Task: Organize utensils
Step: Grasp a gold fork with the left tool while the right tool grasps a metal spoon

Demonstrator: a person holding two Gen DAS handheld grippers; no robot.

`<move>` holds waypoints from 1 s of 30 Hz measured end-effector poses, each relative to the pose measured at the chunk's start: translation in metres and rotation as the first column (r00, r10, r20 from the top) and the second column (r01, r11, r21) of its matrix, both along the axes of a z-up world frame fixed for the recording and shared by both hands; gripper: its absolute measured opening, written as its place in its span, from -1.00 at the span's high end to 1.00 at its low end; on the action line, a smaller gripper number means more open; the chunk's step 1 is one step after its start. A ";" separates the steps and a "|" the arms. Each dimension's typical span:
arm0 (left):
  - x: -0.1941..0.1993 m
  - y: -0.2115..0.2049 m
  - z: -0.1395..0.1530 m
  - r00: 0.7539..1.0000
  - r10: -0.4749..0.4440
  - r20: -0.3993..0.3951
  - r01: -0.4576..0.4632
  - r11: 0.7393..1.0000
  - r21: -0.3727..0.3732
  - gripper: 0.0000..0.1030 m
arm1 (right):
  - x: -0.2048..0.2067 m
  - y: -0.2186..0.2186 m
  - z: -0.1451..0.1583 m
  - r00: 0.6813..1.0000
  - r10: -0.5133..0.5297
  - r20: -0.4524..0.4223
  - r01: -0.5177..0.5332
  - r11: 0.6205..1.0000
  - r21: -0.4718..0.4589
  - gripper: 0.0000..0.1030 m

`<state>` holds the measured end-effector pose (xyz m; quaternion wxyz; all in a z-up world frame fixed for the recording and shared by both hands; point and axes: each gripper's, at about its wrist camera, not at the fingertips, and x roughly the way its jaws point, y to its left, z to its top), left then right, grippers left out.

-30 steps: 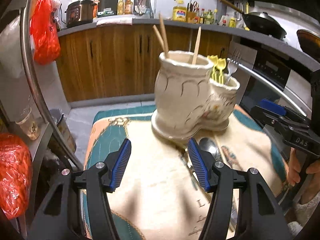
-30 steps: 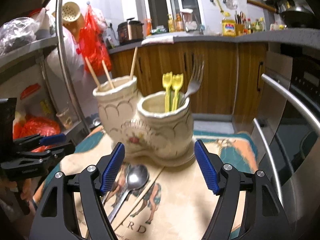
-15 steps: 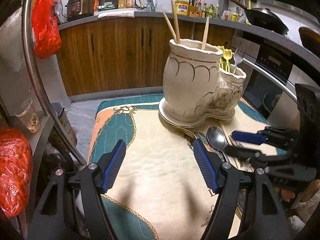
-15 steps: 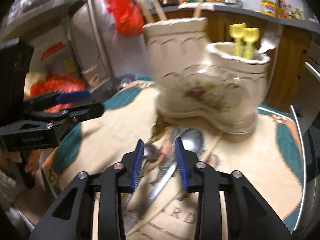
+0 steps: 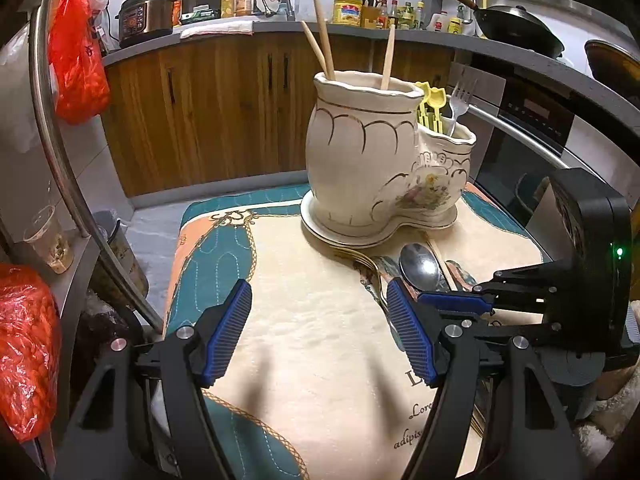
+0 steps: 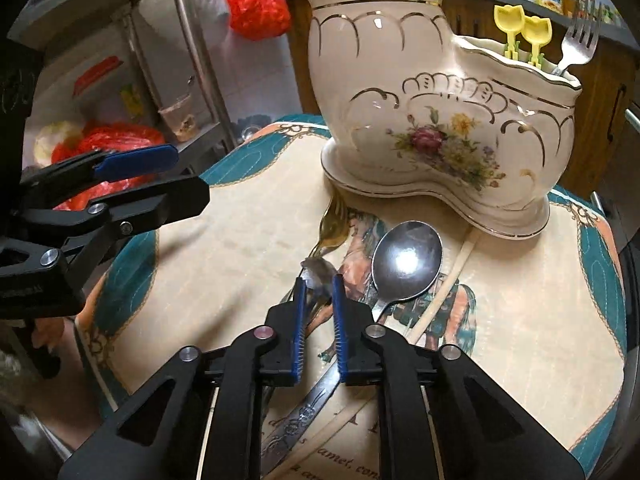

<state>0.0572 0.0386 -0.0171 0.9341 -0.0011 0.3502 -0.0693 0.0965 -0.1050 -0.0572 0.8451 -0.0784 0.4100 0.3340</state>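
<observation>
The left gripper point(image 5: 318, 330) hovers low over the mat point(image 5: 320, 360), jaws wide open and empty. To its right, the right gripper point(image 6: 318, 308) points down with jaws nearly closed around a small utensil point(image 6: 318, 274) beside the spoon point(image 6: 406, 264), before the ceramic holder point(image 6: 440, 120). The grip should become firm before lifting, I think, because the metal may slip.

spoon point(image 6: 406, 266) on mat point(image 6: 240, 240), before holder point(image 6: 432, 120); fork point(image 6: 576, 46) in holder.
</observation>
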 end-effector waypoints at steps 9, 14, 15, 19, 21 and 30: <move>0.000 0.000 0.000 1.000 -0.004 -0.001 0.004 1.000 -0.004 -0.35 | 0.004 0.014 -0.004 1.000 -0.017 0.026 0.019 0.996 -0.087 0.57; 0.002 -0.002 -0.002 1.000 -0.009 -0.007 0.009 1.000 -0.002 -0.35 | 0.007 0.017 -0.006 1.000 -0.013 0.013 0.014 0.996 -0.089 0.58; 0.002 -0.003 -0.003 1.000 -0.012 -0.009 0.012 1.000 0.000 -0.35 | 0.007 0.016 -0.005 1.000 -0.015 0.012 0.015 0.996 -0.083 0.60; 0.006 -0.005 -0.006 1.000 -0.015 -0.018 0.015 1.000 0.014 -0.35 | 0.005 0.009 -0.002 1.000 -0.017 -0.003 0.016 0.999 -0.045 0.61; 0.010 -0.006 -0.009 0.999 -0.015 -0.033 0.015 1.000 0.020 -0.35 | 0.003 0.003 0.001 1.000 -0.017 -0.006 0.016 1.000 -0.024 0.61; 0.028 -0.008 -0.027 0.993 -0.029 -0.117 0.024 0.999 -0.036 -0.19 | 0.001 -0.036 0.025 0.999 -0.052 -0.004 0.052 0.995 0.083 0.61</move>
